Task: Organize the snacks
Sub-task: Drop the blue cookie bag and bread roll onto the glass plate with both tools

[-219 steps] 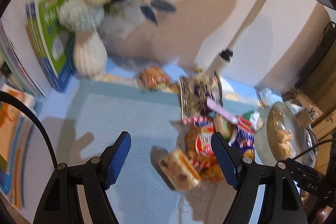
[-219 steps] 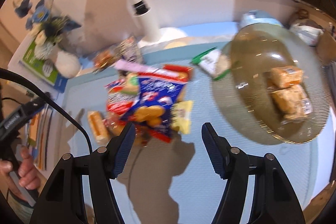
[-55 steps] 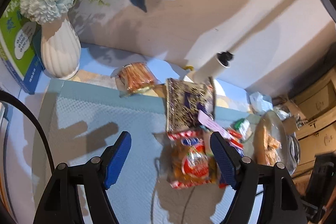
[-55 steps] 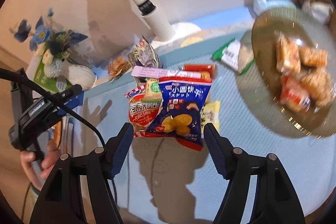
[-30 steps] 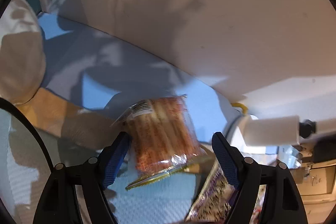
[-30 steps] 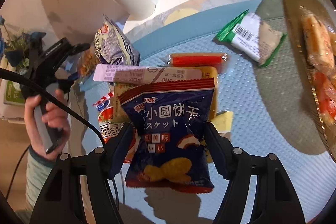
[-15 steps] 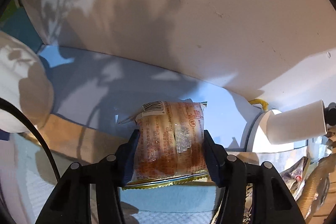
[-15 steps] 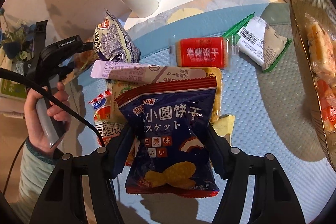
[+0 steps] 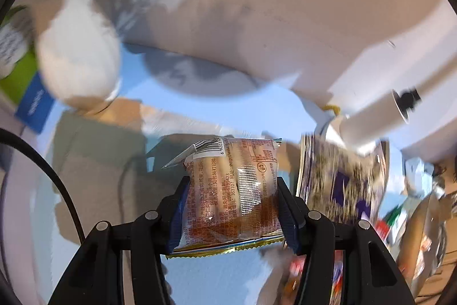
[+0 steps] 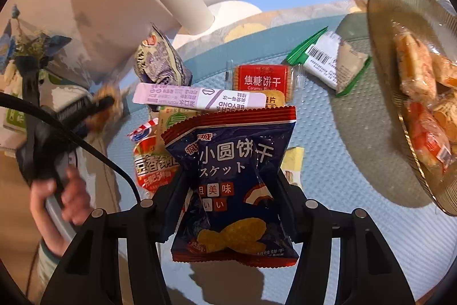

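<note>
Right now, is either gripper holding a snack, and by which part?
Both are. The left gripper pinches the clear biscuit-stick pack across its side edges. The right gripper, jaws just closing, squeezes the blue biscuit bag across its middle.

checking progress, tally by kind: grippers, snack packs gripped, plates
grippers: 2, left gripper, right gripper, jaws just been closing on a pack each
snack packs gripped: 2, clear stick-biscuit pack, navy biscuit bag
plates: 1, glass plate
total: 5
</note>
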`<state>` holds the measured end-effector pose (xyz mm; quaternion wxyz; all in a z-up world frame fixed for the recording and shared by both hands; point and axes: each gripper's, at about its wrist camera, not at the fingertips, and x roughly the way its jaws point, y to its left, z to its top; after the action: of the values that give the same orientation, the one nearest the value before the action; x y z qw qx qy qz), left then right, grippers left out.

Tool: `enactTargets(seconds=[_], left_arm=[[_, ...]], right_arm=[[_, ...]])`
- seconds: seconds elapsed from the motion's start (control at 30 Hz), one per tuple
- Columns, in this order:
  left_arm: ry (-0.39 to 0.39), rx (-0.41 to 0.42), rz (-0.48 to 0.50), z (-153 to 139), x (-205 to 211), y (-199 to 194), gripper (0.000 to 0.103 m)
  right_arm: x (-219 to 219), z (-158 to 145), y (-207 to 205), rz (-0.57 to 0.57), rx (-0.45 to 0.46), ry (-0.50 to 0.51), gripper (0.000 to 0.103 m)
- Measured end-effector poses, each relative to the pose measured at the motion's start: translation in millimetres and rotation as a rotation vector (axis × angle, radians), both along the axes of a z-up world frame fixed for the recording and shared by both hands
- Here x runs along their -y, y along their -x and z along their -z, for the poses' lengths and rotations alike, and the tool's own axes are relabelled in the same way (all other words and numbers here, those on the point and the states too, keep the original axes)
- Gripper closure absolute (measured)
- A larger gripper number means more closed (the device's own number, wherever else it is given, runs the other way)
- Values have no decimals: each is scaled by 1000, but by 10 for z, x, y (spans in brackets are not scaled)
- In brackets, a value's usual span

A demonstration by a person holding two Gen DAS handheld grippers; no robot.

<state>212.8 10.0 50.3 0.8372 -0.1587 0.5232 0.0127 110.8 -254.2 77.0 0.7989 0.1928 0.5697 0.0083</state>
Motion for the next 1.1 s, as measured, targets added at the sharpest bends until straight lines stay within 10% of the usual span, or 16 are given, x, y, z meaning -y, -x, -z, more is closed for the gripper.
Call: enactTargets(seconds=[0.53,1.1], left_arm=[[91,22,47,-431,289,892,49],[84,125,459,-928,2375,848,49]], right_arm=[[123,-573,710,-23,126,30,47],[1438,-910,1050,106,181,123,47]])
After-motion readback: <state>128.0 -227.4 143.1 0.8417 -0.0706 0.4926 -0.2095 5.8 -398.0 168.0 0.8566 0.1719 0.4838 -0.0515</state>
